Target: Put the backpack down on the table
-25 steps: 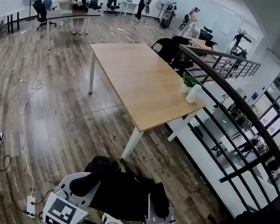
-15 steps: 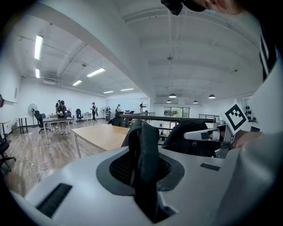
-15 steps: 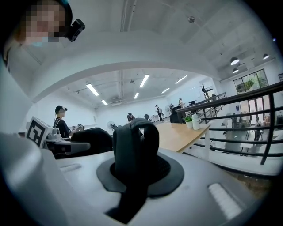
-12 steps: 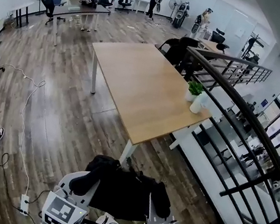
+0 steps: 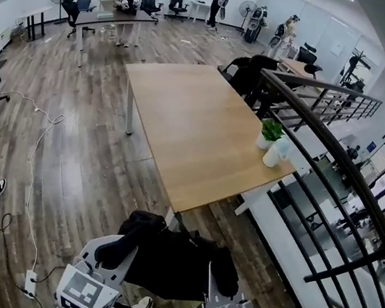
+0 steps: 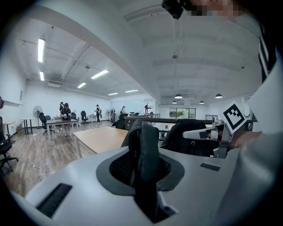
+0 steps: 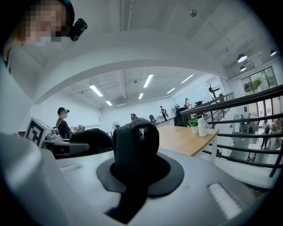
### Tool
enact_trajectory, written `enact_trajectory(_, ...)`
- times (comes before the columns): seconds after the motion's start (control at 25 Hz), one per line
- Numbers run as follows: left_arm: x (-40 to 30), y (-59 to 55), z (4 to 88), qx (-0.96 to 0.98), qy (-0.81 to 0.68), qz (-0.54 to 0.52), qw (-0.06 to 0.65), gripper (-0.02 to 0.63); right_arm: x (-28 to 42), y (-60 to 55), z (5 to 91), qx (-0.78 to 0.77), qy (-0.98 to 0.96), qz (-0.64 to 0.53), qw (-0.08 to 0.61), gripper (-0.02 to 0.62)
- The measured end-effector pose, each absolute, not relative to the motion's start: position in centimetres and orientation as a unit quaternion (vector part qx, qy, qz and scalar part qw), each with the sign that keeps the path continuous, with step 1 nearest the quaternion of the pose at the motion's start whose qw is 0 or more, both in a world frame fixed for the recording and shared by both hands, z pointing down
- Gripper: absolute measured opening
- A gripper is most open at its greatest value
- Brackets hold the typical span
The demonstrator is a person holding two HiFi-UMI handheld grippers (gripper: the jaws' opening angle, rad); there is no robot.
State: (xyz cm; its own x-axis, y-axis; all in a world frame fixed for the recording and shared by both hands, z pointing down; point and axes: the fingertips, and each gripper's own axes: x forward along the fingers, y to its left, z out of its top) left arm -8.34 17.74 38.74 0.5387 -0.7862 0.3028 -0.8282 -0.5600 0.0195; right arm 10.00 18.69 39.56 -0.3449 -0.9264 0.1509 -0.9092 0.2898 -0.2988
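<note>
A black backpack hangs between my two grippers at the bottom of the head view, short of the near corner of the wooden table. My left gripper is shut on a padded black shoulder strap that stands up between its jaws. My right gripper is shut on a black strap loop. The bag's body bulges between the two tools and shows as well in the right gripper view. The tabletop lies ahead to the right.
A small potted plant and a white jug stand at the table's right edge. A dark stair railing runs along the right. A white cable crosses the wooden floor at left. People and desks are far back.
The table has drawn nearer in the head view as I walk toward it. The backpack and both grippers keep the same place at the bottom of the view.
</note>
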Motion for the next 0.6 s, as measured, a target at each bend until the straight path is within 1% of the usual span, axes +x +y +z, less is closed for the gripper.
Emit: enact_trajectory(0.6,-5.6,13.6,39.3,0.873,-0.463,0.131,0.081,0.058,12.8,14.8,40.3,-0.575,0.798,-0.174,0.030,0.054)
